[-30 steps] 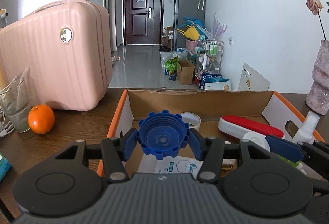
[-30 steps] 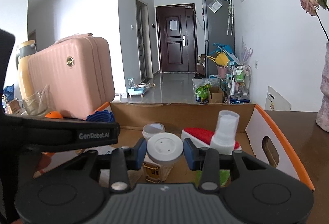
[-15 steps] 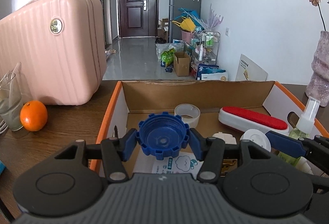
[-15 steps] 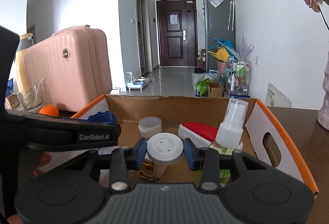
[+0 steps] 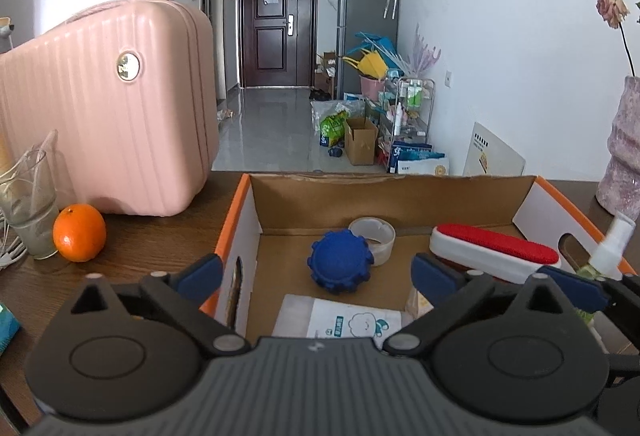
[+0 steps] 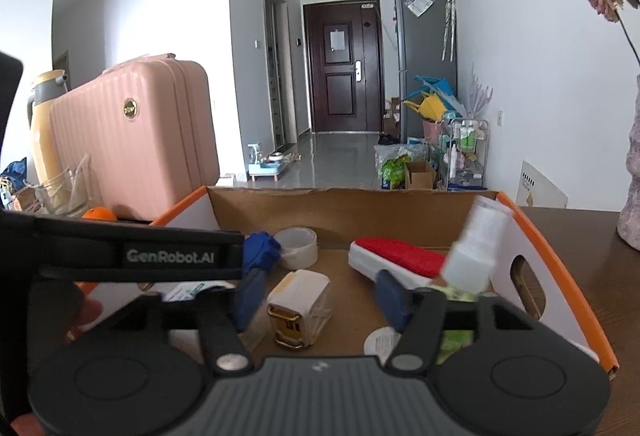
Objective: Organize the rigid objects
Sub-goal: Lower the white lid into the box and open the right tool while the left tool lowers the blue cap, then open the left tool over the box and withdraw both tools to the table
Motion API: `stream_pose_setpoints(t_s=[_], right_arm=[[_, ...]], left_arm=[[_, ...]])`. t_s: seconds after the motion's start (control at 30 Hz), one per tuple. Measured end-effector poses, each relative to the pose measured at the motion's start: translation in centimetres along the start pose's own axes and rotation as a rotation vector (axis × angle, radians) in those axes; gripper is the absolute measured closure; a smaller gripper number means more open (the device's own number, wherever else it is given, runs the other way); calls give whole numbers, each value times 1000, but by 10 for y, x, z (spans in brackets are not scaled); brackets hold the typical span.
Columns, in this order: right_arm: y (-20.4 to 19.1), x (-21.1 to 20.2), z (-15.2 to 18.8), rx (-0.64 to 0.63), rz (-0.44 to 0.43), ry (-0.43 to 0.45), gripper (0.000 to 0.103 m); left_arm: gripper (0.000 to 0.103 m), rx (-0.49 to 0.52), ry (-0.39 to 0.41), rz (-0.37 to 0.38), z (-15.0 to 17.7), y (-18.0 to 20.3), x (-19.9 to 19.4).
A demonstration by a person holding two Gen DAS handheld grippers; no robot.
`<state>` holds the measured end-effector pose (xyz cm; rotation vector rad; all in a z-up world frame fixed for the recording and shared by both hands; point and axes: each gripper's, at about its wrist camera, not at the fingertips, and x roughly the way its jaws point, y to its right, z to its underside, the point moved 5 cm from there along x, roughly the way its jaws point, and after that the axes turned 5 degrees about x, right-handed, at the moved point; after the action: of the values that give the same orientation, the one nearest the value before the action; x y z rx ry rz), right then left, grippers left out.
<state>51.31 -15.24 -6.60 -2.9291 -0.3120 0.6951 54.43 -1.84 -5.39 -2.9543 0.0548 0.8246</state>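
Observation:
My left gripper (image 5: 316,274) is opening wide over the cardboard box (image 5: 230,232), with nothing between its pads. The blue ridged cap (image 5: 340,266) lies loose on the box floor beside a tape roll (image 5: 372,238). My right gripper (image 6: 322,298) is opening too. A small white container with a gold clasp (image 6: 300,306) lies tipped between its jaws, and the pads do not touch it. A white spray bottle (image 6: 480,248) leans to the right, blurred, just past the right fingertip. The blue cap (image 6: 262,250) also shows behind the left gripper's black bar (image 6: 168,256).
In the box lie a red and white brush (image 5: 492,252) and a printed paper packet (image 5: 348,322). On the table to the left are a pink suitcase (image 5: 108,108), an orange (image 5: 79,238) and a glass (image 5: 28,204). A vase (image 5: 624,148) stands at the right.
Both grippers opened. The blue cap dropped from the left jaws to the box floor. The white container left the right jaws and tipped over. The spray bottle now leans right.

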Motion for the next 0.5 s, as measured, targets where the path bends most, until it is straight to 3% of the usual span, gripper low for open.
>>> stream_pose_setpoints(t_s=[0.13, 0.4, 0.5], right_arm=[[2, -1, -1, 15, -3, 4, 27], [5, -6, 0, 20, -10, 18, 8], [5, -7, -1, 27, -11, 27, 5]], left_arm=[[0, -6, 3, 2, -1, 0, -2], [0, -23, 3, 4, -2, -3, -3], [0, -28, 9, 5, -3, -4, -5]])
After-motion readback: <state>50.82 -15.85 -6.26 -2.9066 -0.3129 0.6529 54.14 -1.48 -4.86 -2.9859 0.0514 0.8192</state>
